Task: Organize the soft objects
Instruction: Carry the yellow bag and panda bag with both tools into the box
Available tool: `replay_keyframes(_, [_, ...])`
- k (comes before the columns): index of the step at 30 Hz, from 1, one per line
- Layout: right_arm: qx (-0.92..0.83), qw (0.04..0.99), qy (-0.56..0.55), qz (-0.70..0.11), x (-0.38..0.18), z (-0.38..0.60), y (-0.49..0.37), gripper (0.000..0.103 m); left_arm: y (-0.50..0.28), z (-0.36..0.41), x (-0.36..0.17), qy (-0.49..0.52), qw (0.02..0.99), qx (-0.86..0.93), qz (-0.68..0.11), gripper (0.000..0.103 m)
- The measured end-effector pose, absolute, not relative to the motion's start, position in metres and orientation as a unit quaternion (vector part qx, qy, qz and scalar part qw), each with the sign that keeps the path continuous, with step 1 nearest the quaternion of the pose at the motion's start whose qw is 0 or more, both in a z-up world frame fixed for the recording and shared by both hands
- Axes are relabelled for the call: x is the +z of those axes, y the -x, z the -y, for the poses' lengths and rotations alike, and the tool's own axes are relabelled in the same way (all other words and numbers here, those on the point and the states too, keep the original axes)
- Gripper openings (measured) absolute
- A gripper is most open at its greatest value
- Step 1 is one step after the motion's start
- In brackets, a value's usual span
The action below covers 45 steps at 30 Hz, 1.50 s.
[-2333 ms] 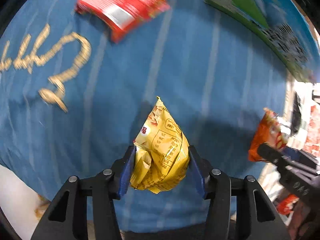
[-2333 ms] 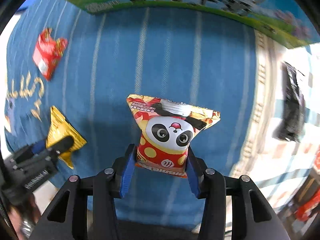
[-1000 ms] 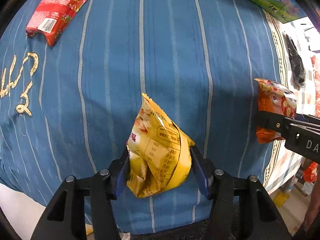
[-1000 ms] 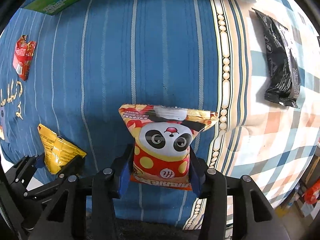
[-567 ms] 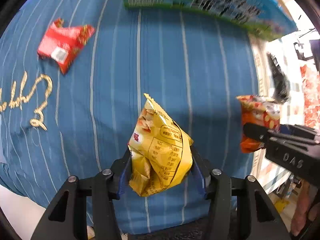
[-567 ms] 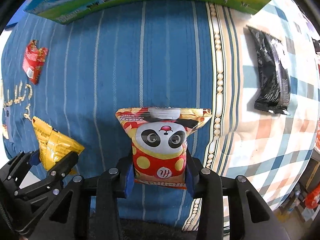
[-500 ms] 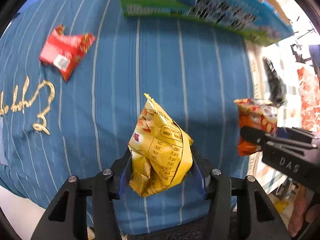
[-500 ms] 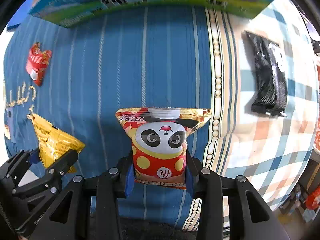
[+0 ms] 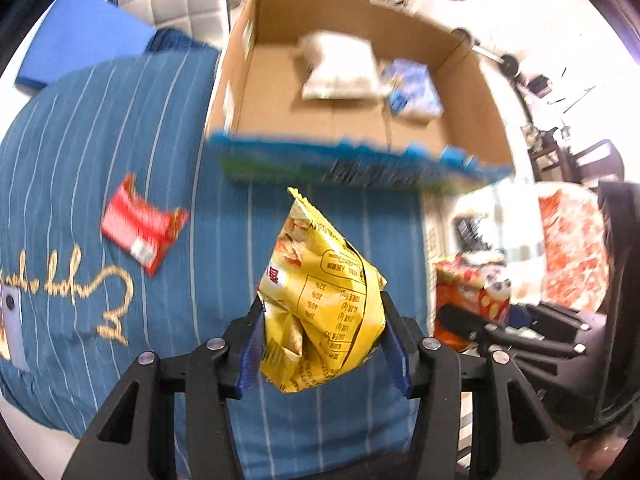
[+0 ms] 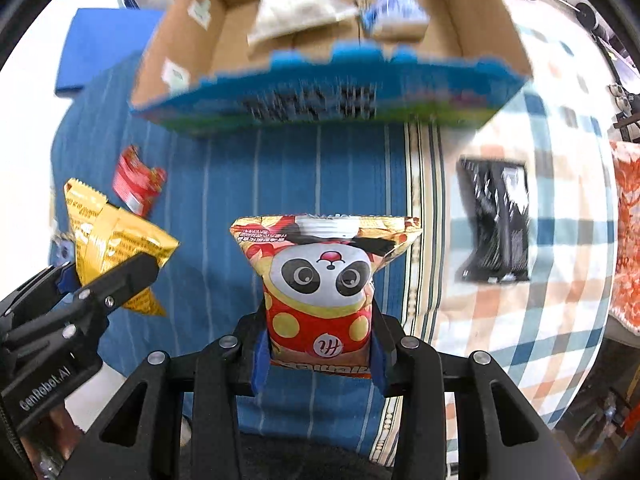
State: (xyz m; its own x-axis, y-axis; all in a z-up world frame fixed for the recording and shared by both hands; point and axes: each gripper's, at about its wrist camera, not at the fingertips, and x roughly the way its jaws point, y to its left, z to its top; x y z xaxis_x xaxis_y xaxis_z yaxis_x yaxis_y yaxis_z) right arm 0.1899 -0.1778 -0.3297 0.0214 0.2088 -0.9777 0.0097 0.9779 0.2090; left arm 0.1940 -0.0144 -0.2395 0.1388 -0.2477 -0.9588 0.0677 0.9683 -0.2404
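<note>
My left gripper (image 9: 322, 340) is shut on a yellow snack bag (image 9: 320, 304) and holds it above the blue striped bedspread (image 9: 100, 120). My right gripper (image 10: 318, 344) is shut on a panda snack bag (image 10: 320, 276), also held above the bed. Each gripper shows in the other view: the panda bag (image 9: 472, 292) at right, the yellow bag (image 10: 112, 248) at left. An open cardboard box (image 9: 272, 112) stands ahead on the bed, holding a white packet (image 9: 340, 66) and a blue packet (image 9: 412, 92). The box also shows in the right wrist view (image 10: 224, 28).
A red snack packet (image 9: 140, 228) lies on the blue cover at left, also in the right wrist view (image 10: 136, 184). A black packet (image 10: 496, 220) lies on the checked cloth at right. A blue cushion (image 9: 80, 48) sits at the far left behind the bed.
Both grippers have tilted up and moved toward the box while still holding their bags. The open inside of the box, with its two packets, has come into view.
</note>
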Motion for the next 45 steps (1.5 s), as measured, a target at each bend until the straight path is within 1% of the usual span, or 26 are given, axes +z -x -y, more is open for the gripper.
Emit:
replay_keyframes(5, [0.078, 0.735, -0.105, -0.665, -0.288, 0.188, -0.215, 0.041, -0.228, 0.023, -0.21, 0.094, 0.771, -0.121, -0.618, 0.049])
replay_keyframes(9, [0.079, 0.751, -0.123, -0.644, -0.268, 0.193, -0.248, 0.041, -0.266, 0.03, -0.192, 0.107, 0.782, -0.129, -0.6, 0.049])
replay_keyframes(12, [0.072, 0.76, -0.129, -0.633, -0.257, 0.201, -0.272, 0.041, -0.295, 0.031, -0.187, 0.109, 0.787, -0.129, -0.594, 0.049])
replay_keyframes(16, [0.054, 0.765, -0.133, -0.628, -0.257, 0.218, -0.308, 0.041, -0.342, 0.033, -0.195, 0.093, 0.786, -0.117, -0.6, 0.049])
replay_keyframes(18, [0.04, 0.766, -0.13, -0.629, -0.264, 0.227, -0.326, 0.041, -0.37, 0.033, -0.205, 0.077, 0.786, -0.098, -0.605, 0.049])
replay_keyframes(21, [0.023, 0.759, -0.13, -0.637, -0.284, 0.239, -0.354, 0.041, -0.407, 0.039, -0.228, 0.013, 0.793, -0.052, -0.607, 0.049])
replay_keyframes(25, [0.004, 0.744, -0.121, -0.657, -0.315, 0.247, -0.383, 0.041, -0.451, 0.052, -0.277, -0.048, 0.768, -0.015, -0.638, 0.049])
replay_keyframes(28, [-0.008, 0.729, -0.104, -0.677, -0.343, 0.247, -0.4, 0.041, -0.467, 0.064, -0.31, -0.088, 0.749, -0.003, -0.657, 0.049])
replay_keyframes(33, [-0.014, 0.712, -0.08, -0.697, -0.375, 0.243, -0.414, 0.041, -0.48, 0.072, -0.34, -0.13, 0.732, 0.02, -0.669, 0.049])
replay_keyframes(38, [-0.015, 0.698, -0.071, -0.713, -0.399, 0.243, -0.418, 0.041, -0.49, 0.068, -0.357, -0.113, 0.715, 0.017, -0.69, 0.049])
replay_keyframes(45, [-0.019, 0.689, -0.064, -0.722, -0.417, 0.247, -0.423, 0.041, -0.496, 0.07, -0.369, -0.09, 0.718, 0.004, -0.69, 0.049])
